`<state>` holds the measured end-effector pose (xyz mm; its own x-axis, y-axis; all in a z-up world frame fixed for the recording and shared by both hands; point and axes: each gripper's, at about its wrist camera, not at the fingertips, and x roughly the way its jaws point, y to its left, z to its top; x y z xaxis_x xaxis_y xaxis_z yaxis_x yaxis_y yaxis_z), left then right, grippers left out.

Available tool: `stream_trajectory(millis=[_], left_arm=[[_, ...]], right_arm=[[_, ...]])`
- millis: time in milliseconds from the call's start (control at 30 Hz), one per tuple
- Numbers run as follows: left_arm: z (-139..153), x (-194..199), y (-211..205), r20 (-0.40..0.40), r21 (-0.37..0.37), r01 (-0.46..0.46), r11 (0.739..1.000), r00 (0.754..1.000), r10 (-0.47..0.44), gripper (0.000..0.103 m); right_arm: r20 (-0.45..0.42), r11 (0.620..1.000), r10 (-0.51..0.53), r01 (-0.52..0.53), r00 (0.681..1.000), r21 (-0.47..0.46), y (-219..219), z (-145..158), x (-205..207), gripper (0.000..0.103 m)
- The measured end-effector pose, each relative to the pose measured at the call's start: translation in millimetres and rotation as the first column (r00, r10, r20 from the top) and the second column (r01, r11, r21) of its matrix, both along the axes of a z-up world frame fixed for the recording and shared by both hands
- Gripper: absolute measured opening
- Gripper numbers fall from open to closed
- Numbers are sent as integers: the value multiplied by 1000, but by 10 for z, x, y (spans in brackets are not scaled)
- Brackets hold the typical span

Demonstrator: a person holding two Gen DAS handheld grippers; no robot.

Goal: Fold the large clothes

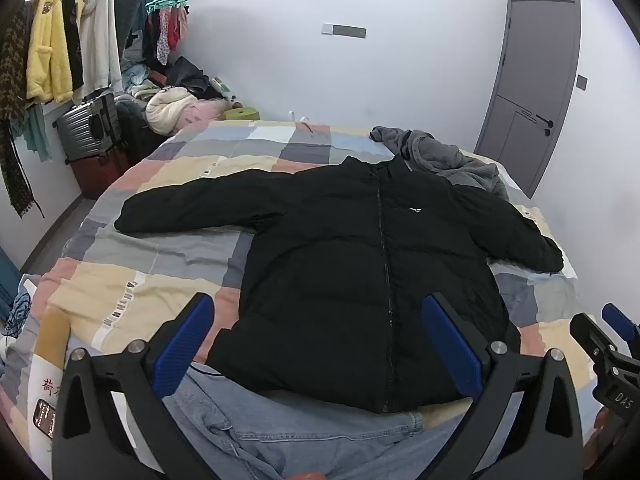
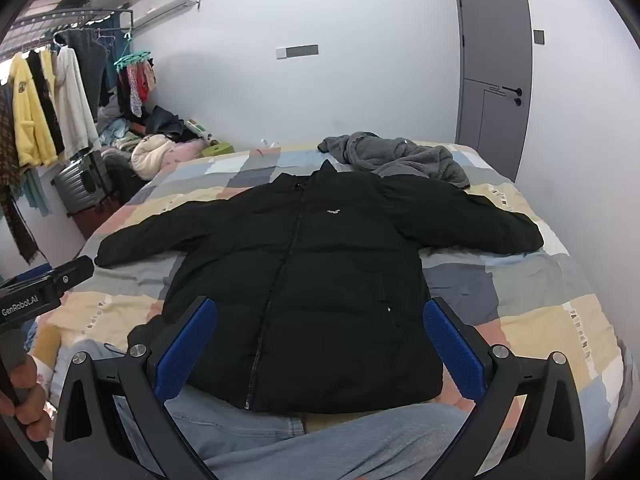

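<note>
A black padded jacket [image 1: 352, 264] [image 2: 304, 264] lies flat, front up and zipped, on the patchwork bedspread [image 1: 160, 184] [image 2: 540, 312], both sleeves spread out sideways. My left gripper [image 1: 320, 340] hovers open above the jacket's hem, blue pads wide apart, nothing between them. My right gripper [image 2: 320, 340] is likewise open over the hem, held above the cloth. In the left wrist view the right gripper [image 1: 608, 344] shows at the far right edge. The left gripper's body [image 2: 44, 288] shows at the left edge of the right wrist view, with a hand [image 2: 24, 396] on its grip.
Pale blue jeans [image 1: 304, 428] [image 2: 320, 432] lie along the near bed edge under the jacket's hem. A grey fleece garment [image 1: 444, 156] [image 2: 400, 156] is heaped beyond the collar. A phone [image 1: 44, 416] lies near left. Clothes rack [image 1: 60, 48], suitcases [image 1: 88, 124] and a grey door [image 2: 496, 68] surround the bed.
</note>
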<state>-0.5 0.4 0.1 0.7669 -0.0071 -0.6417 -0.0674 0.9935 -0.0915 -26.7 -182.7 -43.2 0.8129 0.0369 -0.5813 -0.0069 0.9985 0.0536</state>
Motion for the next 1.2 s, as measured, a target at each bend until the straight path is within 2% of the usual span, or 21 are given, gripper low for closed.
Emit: stream_trajectory(millis=[367,567,1200], left_arm=[[0,-13,-13,-10,-10,1,1000,1000,-1,103],[22,-39,-68,-10,14,10,1000,1000,-10,103],[-20,-54,-28,-34,20,1,1000,999,-1,103]], right_arm=[[-3,1000,0,0,1000,-9,17,23,-11,103],[-7,1000,1,-1,1000,-11,-16,64,-24,103],[-23,999,3,-4,1000,-40,46,40,9,103]])
